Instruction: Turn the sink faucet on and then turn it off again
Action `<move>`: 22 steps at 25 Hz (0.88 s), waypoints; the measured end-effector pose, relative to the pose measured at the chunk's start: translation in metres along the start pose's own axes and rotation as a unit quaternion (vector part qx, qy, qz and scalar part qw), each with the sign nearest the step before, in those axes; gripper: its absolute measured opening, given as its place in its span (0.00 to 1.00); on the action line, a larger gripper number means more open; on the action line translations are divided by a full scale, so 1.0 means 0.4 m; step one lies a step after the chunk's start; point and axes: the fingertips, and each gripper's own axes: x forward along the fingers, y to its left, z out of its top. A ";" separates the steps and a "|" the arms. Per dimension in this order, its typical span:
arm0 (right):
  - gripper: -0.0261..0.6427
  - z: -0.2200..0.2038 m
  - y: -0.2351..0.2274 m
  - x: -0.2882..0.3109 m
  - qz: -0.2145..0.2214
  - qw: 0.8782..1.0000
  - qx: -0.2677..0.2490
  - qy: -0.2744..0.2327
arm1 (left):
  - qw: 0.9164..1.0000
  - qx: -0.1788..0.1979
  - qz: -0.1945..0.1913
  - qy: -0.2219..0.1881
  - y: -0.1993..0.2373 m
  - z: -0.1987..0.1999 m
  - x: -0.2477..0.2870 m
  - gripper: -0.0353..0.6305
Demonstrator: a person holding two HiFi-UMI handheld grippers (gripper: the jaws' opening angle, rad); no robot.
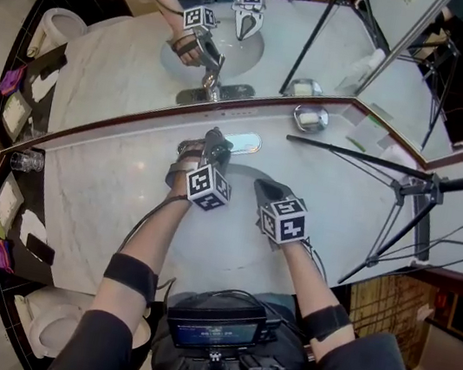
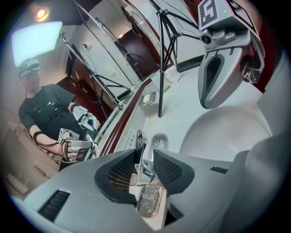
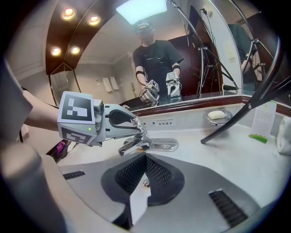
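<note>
The chrome faucet [image 1: 217,144] stands at the back of the white basin [image 1: 231,241], below the mirror. My left gripper [image 1: 213,147] reaches over the basin and is shut on the faucet handle [image 2: 146,167], which sits upright between the black pads. The right gripper view shows those jaws clasping the handle [image 3: 136,124] above the spout [image 3: 132,146]. I see no water running. My right gripper [image 1: 263,189] hovers over the basin just right of the faucet, shut with nothing between its jaws [image 3: 145,175].
A soap dish [image 1: 310,118] with a bar sits on the counter at the right. A black tripod [image 1: 407,187] leans over the counter's right side. A glass [image 1: 29,161] stands at the far left. The mirror [image 1: 148,52] rises directly behind the faucet.
</note>
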 end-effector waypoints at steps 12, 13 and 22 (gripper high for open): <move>0.07 -0.004 0.014 0.013 0.004 1.000 -0.002 0.004 | 1.000 -0.002 0.015 -0.004 -0.016 0.002 -0.001 0.24; 0.07 -0.003 0.016 0.013 0.005 1.000 -0.003 0.004 | 1.000 -0.002 0.015 -0.003 -0.016 0.002 -0.001 0.24; 0.07 -0.004 0.018 0.011 0.005 1.000 -0.005 0.005 | 1.000 0.009 0.012 -0.001 -0.033 0.008 0.003 0.23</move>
